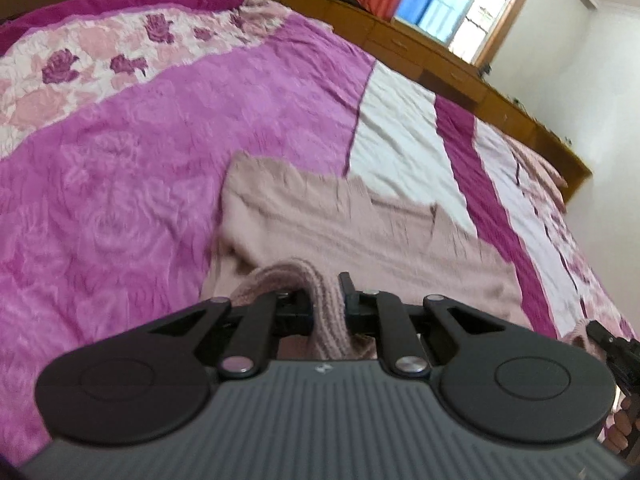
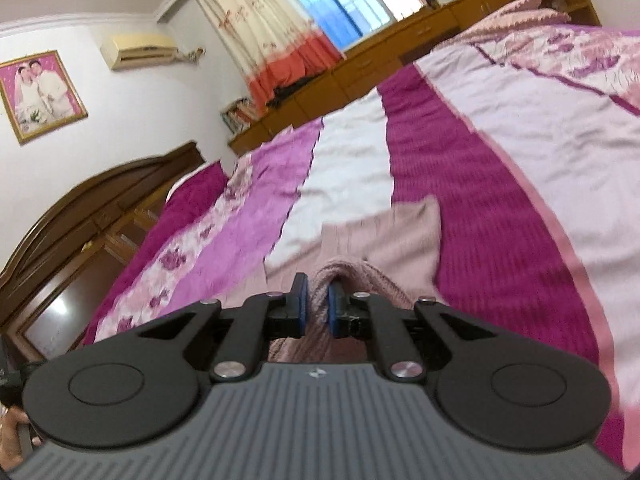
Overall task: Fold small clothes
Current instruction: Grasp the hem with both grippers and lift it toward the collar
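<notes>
My left tongs (image 1: 325,300) pinched tight on a ribbed edge of the dusty-pink knit sweater (image 1: 360,236), my right tongs (image 2: 316,304) clamped on another bunched edge, the garment's far part lying on the magenta-and-white bedspread (image 1: 140,160), near the bed's middle

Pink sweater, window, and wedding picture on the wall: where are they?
Pink sweater (image 1: 360,240): left wrist view, flat knit body on the bed.
Window (image 1: 460,8): left wrist view, bright glass pane.
Wedding picture (image 2: 40,94): right wrist view, middle of framed photo.
</notes>
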Available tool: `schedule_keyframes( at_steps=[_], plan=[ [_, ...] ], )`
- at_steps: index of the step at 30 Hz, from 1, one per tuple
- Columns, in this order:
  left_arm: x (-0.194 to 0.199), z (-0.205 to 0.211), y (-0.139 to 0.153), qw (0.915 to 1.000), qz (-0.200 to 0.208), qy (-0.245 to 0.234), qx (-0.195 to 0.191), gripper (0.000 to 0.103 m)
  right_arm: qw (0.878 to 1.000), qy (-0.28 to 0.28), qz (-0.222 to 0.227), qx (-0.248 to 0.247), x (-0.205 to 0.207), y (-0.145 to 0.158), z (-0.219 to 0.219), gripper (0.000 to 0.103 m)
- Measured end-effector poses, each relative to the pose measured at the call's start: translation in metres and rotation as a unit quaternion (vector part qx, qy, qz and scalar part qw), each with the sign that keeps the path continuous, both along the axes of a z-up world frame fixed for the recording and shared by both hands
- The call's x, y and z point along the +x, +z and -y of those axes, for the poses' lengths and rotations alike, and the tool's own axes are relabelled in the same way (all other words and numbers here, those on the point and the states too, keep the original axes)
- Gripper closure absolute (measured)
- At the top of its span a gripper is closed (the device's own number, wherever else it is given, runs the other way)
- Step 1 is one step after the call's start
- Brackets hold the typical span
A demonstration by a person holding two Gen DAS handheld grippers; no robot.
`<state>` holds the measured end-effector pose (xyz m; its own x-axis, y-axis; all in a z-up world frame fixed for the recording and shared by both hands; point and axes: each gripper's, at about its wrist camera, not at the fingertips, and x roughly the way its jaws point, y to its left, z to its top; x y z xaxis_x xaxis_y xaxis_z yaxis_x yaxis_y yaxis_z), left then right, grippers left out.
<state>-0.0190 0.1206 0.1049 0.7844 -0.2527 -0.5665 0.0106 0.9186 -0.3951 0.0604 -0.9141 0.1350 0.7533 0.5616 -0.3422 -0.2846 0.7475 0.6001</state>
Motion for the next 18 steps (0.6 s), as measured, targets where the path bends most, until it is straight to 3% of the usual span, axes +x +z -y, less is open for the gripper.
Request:
schedule_keyframes(
  at_steps=[8,13,18],
  plan=[
    [0.038,-0.009,0.016,0.9982,0.032,0.044,-0.024,0.090,0.999,-0.035,0.025,0.011,0.058,0.014,-0.011,0.093],
    [0.071,-0.006,0.008,0.9977,0.027,0.063,-0.005,0.090,0.998,-0.044,0.033,-0.006,0.095,0.011,-0.033,0.093],
    [0.103,-0.010,-0.004,0.9967,0.019,0.078,-0.013,0.090,0.998,-0.052,0.021,-0.022,0.132,-0.001,-0.052,0.093]
  ],
)
